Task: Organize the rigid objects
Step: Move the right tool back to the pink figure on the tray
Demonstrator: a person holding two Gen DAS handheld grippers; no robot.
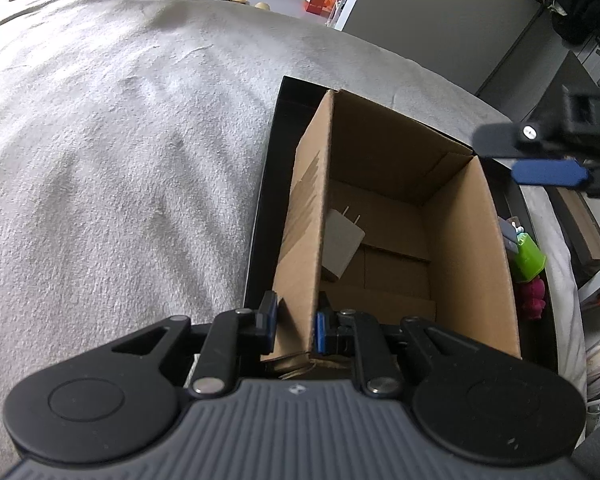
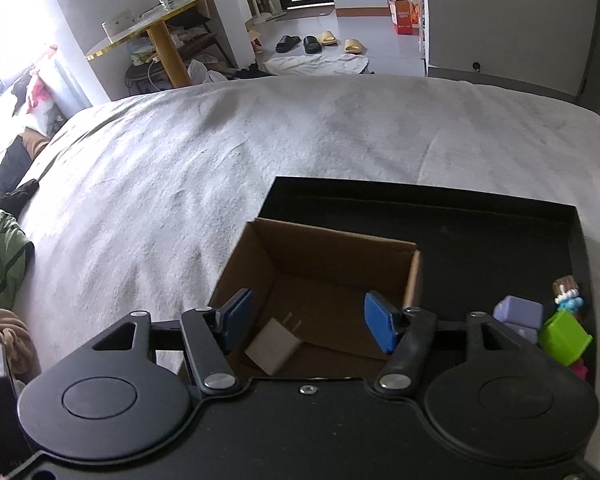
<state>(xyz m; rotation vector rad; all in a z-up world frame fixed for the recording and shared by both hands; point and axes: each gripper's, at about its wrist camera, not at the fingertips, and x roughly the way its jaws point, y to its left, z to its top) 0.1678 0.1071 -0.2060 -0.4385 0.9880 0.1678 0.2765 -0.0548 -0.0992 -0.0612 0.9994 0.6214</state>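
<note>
Left hand-held gripper (image 1: 296,326) pinches the cardboard box (image 1: 380,216) wall; right hand-held gripper (image 2: 308,322) hangs open above the box.

Box sits in a black tray (image 2: 480,216) on a bed with grey cover (image 2: 220,152). Left pads nearly closed, clamped on the box's near-left wall, one pad inside, one outside. Right jaws about half spread, nothing between the pads. White charger plug (image 2: 274,346) lies on the box floor, near-left corner, prongs pointing far. Green cup (image 2: 564,336), lilac block (image 2: 518,312), small figure (image 2: 566,292) in the tray right of the box.
</note>
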